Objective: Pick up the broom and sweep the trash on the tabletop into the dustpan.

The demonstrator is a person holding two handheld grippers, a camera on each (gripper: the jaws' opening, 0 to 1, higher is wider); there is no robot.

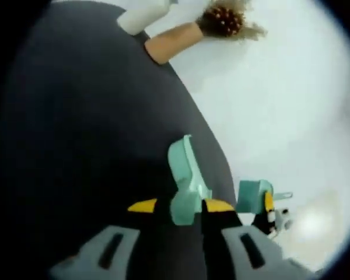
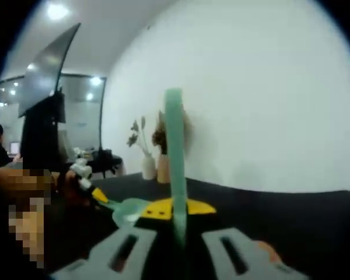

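1. In the left gripper view, your left gripper [image 1: 181, 224] has its two grey jaws with yellow tips closed narrowly on a teal plastic handle [image 1: 185, 186], which rises from between them over the dark tabletop [image 1: 87, 128]. I cannot tell from this view whether that handle belongs to the broom or the dustpan.

2. To the right of that handle in the same view, your right gripper [image 1: 268, 213] comes in holding another teal piece [image 1: 254, 195], just past the tabletop's edge as seen there.

3. At the tabletop's far edge, by the white wall [image 1: 280, 105], stand a white vase [image 1: 143, 16] and a tan vase [image 1: 172, 42] with brownish dried flowers [image 1: 224, 20], close beside each other.

4. In the right gripper view, your right gripper [image 2: 175, 224] is clamped on a thin, upright teal handle [image 2: 175, 151] that rises between the yellow jaw tips. Which tool it belongs to is not visible.

5. Left of it in that view, your left gripper [image 2: 84, 175] reaches in, and a teal scoop-shaped piece [image 2: 128, 211] lies low above the tabletop [image 2: 280, 216] next to your own jaws.

6. The two vases [image 2: 154, 166] with dried stems stand at the tabletop's far edge against the wall [image 2: 268, 87].

7. No trash can be made out on the tabletop; both views are blurred.
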